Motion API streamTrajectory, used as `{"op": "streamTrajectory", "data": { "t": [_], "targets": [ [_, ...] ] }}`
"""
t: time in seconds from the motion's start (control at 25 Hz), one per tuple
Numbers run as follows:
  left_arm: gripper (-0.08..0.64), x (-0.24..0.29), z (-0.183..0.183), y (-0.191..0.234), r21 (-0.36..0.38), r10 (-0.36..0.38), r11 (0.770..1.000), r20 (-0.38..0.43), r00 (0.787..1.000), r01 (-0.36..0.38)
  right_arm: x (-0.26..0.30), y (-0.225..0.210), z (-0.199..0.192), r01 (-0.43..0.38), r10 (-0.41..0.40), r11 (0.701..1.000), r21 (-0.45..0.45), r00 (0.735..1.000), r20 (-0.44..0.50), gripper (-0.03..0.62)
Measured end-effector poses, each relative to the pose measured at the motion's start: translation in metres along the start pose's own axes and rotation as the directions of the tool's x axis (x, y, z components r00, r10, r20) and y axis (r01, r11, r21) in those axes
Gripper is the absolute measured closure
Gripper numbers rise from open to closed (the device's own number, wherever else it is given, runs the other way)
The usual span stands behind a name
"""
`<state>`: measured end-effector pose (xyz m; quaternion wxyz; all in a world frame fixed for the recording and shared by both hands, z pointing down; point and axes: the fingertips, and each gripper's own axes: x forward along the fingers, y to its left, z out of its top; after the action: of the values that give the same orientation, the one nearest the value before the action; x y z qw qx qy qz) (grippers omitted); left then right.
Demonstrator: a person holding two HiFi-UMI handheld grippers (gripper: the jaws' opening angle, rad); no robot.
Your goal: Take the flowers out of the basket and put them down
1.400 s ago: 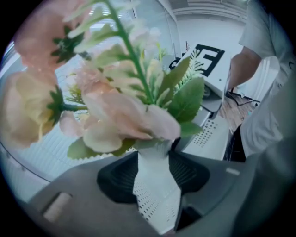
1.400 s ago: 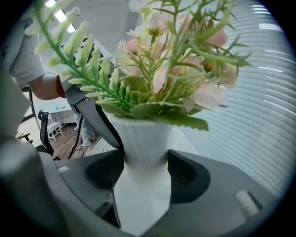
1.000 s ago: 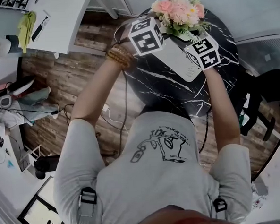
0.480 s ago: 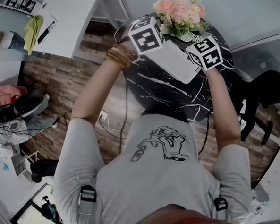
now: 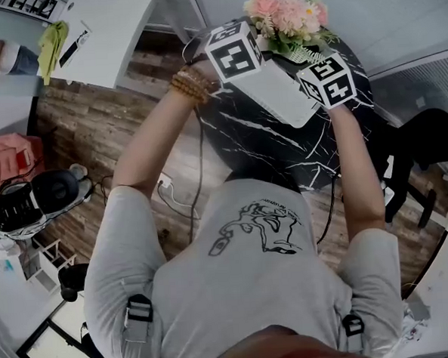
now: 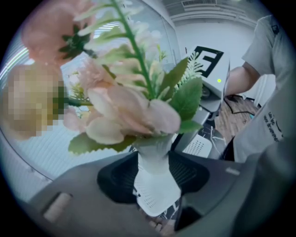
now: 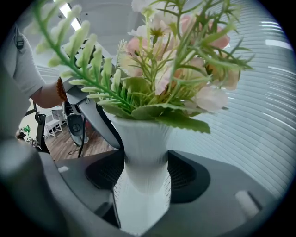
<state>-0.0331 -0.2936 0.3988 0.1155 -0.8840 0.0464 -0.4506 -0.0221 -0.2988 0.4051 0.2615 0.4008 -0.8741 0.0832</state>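
Okay, so the flowers (image 5: 286, 15) are a bunch of soft pink and cream blooms with flat green leaves and a feathery fern sprig. They sit in a white vase (image 7: 141, 139) with fine ribs down the sides, a flared mouth and a pinched neck. Below the neck the white goes dotted with tiny holes. Honestly I can't tell if that's the vase's own foot or the basket behind it.

Both claws are clamped on that neck. The left claw (image 6: 155, 185) has it from one side and the right claw (image 7: 142, 185) from the other. Their dark ribbed pads press into the white on either side. The bunch stands upright right above the pads, and the blooms fill the top of both gripper views.

From the head view the bunch is held at the far side of the round bench (image 5: 267, 145), which is black and stone-looking with thin white veins. Just under the blooms, between the two marker cubes, there's a flat-sided white basket (image 5: 291, 95) with rows of small holes. It runs back toward the person. I can't tell whether the bottom of the vase is clear of it.

Further out there's a string of brown beads (image 5: 190, 86) on the left wrist, a grey T-shirt (image 5: 253, 286), and a wood plank floor (image 5: 107, 121).
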Motion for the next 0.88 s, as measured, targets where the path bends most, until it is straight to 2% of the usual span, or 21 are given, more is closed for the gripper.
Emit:
{"op": "streamTrajectory", "data": {
  "t": [0.32, 0.88],
  "targets": [
    [0.353, 0.001, 0.018, -0.013, 0.022, -0.018, 1.0, 0.024, 1.0, 0.017, -0.021, -0.002, -0.01, 0.031, -0.031, 0.999, 0.008, 0.999, -0.02, 0.291],
    [0.353, 0.02, 0.08, -0.049, 0.09, -0.077, 0.993, 0.065, 0.995, 0.07, -0.088, -0.02, -0.039, 0.119, -0.118, 0.992, 0.042, 0.992, -0.037, 0.291]
  ]
}}
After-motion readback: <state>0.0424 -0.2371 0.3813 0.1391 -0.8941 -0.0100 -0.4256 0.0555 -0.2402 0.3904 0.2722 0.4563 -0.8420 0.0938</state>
